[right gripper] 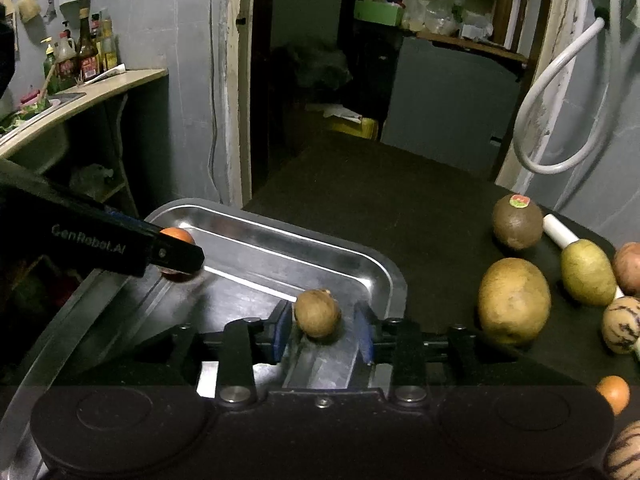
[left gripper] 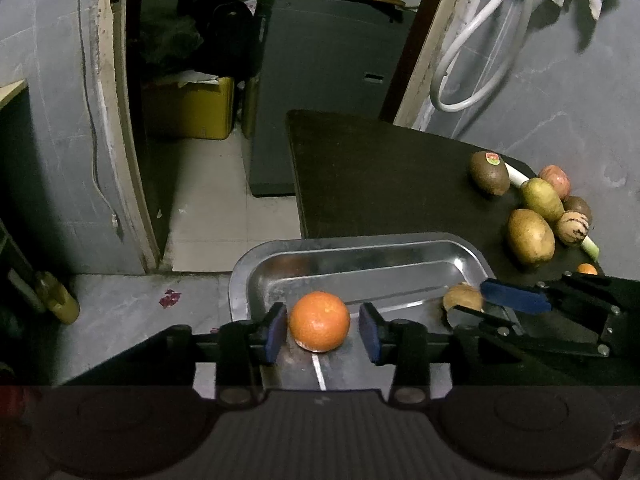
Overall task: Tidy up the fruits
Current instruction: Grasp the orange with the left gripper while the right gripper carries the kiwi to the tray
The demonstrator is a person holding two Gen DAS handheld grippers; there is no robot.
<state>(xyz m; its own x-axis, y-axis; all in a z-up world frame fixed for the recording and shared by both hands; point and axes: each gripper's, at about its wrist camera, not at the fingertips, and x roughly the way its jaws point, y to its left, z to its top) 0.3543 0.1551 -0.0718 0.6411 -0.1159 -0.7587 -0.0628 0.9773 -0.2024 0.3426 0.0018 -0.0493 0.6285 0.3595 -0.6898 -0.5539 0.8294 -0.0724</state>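
A steel tray (left gripper: 400,242) (right gripper: 376,268) lies on the dark table. My left gripper (left gripper: 322,330) is open around an orange (left gripper: 319,320) that rests in the tray, with small gaps on both sides; the orange also shows in the right wrist view (right gripper: 176,236). My right gripper (right gripper: 322,330) is open around a small brown fruit (right gripper: 317,312) in the tray, which also shows in the left wrist view (left gripper: 462,298). More fruit lies on the table to the right: a kiwi with a sticker (left gripper: 489,173) (right gripper: 516,222), a large tan fruit (left gripper: 531,236) (right gripper: 514,300), a pear (left gripper: 542,199) (right gripper: 586,272).
A striped fruit (right gripper: 622,330), a reddish fruit (left gripper: 555,181), a small orange (right gripper: 614,393) and a white stick (right gripper: 560,234) lie on the table's right side. The table's left edge (left gripper: 296,184) drops to the floor. A counter with bottles (right gripper: 80,60) stands to the left.
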